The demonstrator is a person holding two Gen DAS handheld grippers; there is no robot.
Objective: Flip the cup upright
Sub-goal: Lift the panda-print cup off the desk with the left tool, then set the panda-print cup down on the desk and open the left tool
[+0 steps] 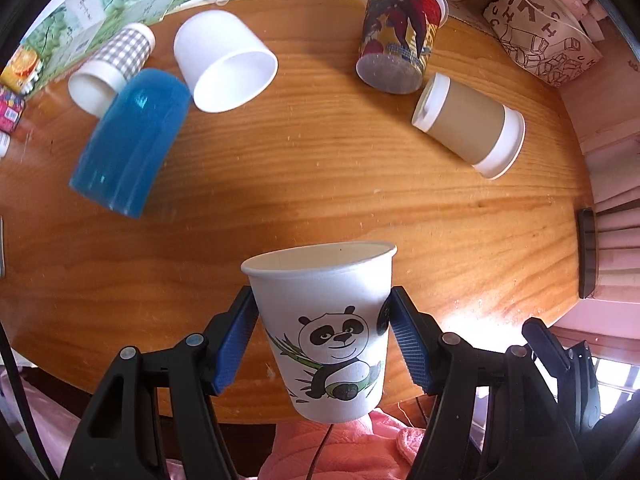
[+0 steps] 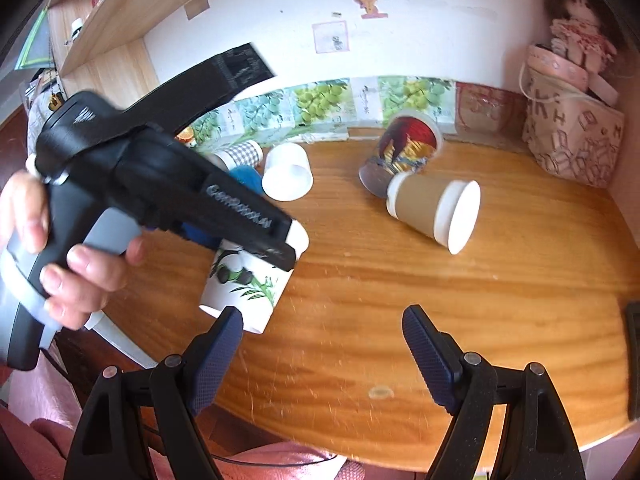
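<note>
In the left wrist view six cups can be counted. The left gripper [image 1: 322, 332] has its blue-padded jaws pinching the white paper cup printed with a cartoon panda [image 1: 326, 328], which is held mouth-up above the near edge of the wooden worktop [image 1: 320, 184]. The other five lie on their sides farther back: a blue translucent plastic tumbler [image 1: 130, 142], a white cup with a grey gingham sleeve [image 1: 112, 68] just beside it, a plain white paper cup [image 1: 224, 62], a clear cup with a red and gold comic print [image 1: 400, 36], and a white cup with a tan cardboard sleeve [image 1: 468, 124]. One beige bag with outlined letters [image 1: 540, 32] stands in the far right corner. In the right wrist view the right gripper [image 2: 322, 344] hangs over the worktop with its jaws spread wide and nothing between them. At left a hand [image 2: 76, 272] grips the black body of the left gripper, which bears pale lettering too blurred to read, and the panda cup shows beneath it, tilted and clear of the wood. The tan-sleeved cup, the comic cup and the plain white cup appear again beyond. Along the wall run several cartons printed with green grapes [image 2: 320, 100], their writing too small to read.
</note>
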